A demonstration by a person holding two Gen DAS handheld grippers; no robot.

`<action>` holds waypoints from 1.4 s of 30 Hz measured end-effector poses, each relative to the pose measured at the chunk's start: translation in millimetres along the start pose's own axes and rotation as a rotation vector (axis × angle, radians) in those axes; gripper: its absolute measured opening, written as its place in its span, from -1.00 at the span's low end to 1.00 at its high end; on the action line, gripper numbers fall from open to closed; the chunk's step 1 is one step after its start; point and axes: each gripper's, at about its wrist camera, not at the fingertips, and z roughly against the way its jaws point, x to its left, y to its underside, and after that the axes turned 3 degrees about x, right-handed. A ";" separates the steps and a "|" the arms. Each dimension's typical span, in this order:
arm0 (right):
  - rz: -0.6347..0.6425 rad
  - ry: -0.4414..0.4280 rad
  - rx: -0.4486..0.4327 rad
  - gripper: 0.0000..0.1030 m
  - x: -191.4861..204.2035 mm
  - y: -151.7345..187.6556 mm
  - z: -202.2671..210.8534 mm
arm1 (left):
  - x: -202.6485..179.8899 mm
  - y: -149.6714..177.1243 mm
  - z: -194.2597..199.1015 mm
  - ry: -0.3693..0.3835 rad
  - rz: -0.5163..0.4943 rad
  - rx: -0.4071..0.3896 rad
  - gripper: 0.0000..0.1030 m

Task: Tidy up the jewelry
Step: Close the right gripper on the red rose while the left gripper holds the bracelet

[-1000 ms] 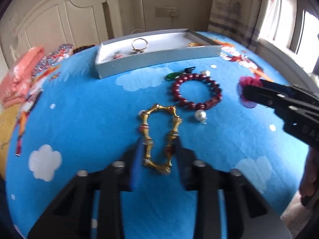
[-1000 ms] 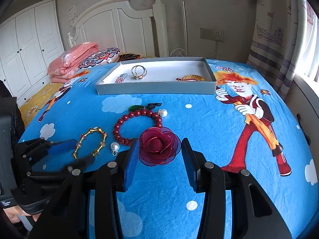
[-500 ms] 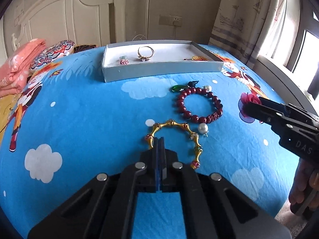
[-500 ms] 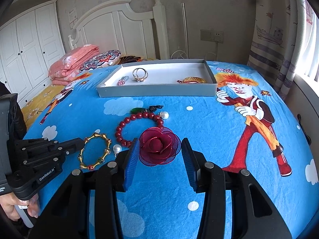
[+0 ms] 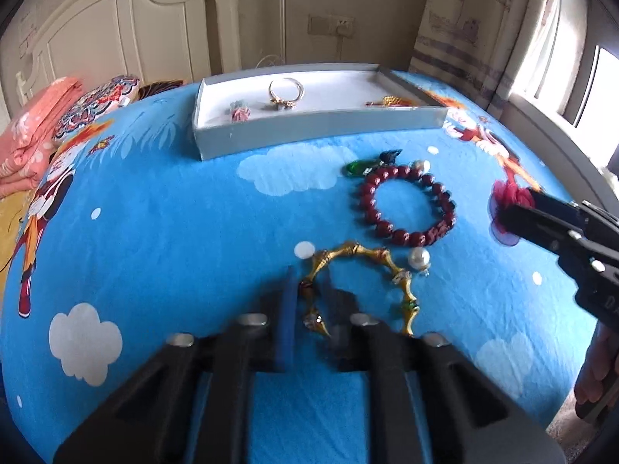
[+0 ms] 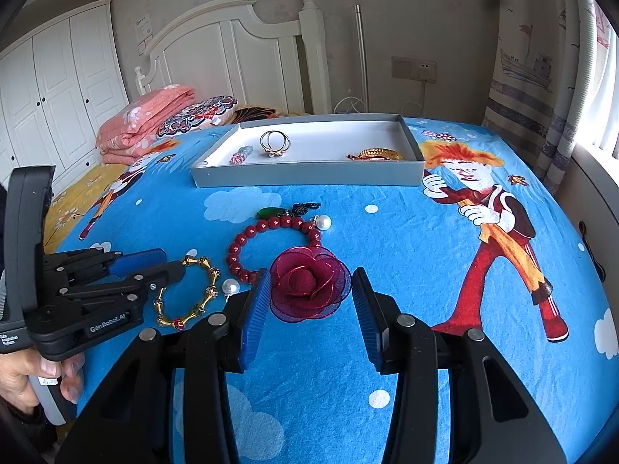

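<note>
Closed up since a second ago: my left gripper (image 5: 309, 282) then straddled the gold bracelet (image 5: 350, 249) with its jaws wide. It has since shifted sideways, and now only the bracelet's left run of links sits in the narrow gap. Fingers are nearly together and look pinched on those links. This part of the left wrist view is blurred, so the contact is my read, not certain. Gripping one side rather than the whole loop makes sense, since the links are thin and the rest can dangle when I lift. The gripper points steeply down at the blue bedsheet (image 5: 174, 212). In the right wrist view my left hand (image 6: 23, 379) is wrapped round its handle at the bed's edge.

My right gripper (image 6: 311, 274) hasn't shifted. It angles down with jaws parted, pads either side of the red fabric rose (image 6: 305, 290) and just beside the petals, no squeeze visible. It looks parked ready to grab the rose.

Further out, a loose pearl (image 5: 419, 259) lies just beside the gold bracelet. Beyond it lies the red bead bracelet (image 5: 402, 236), with a green pendant (image 5: 358, 166) near its far edge, all on the sheet.

Farthest is the grey tray (image 5: 309, 131), which already holds a ring (image 5: 286, 91) and a few small pieces. I'd guess everything loose is headed there.
</note>
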 end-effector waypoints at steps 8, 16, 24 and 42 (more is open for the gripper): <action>0.001 0.000 -0.005 -0.18 -0.5 -1.4 1.3 | -1.9 0.5 6.7 -0.002 -0.014 -0.020 -0.82; -0.008 0.010 -0.021 -0.18 -3.0 -5.2 4.7 | -7.6 -9.1 35.2 0.007 0.001 -0.115 -0.82; -0.016 0.019 -0.043 -0.18 -4.7 -8.0 11.0 | -17.4 -14.7 61.8 0.030 0.012 -0.198 -0.82; -0.025 0.034 -0.077 -0.18 -6.5 -16.6 15.9 | -12.7 -23.7 72.4 0.001 0.065 -0.246 -0.82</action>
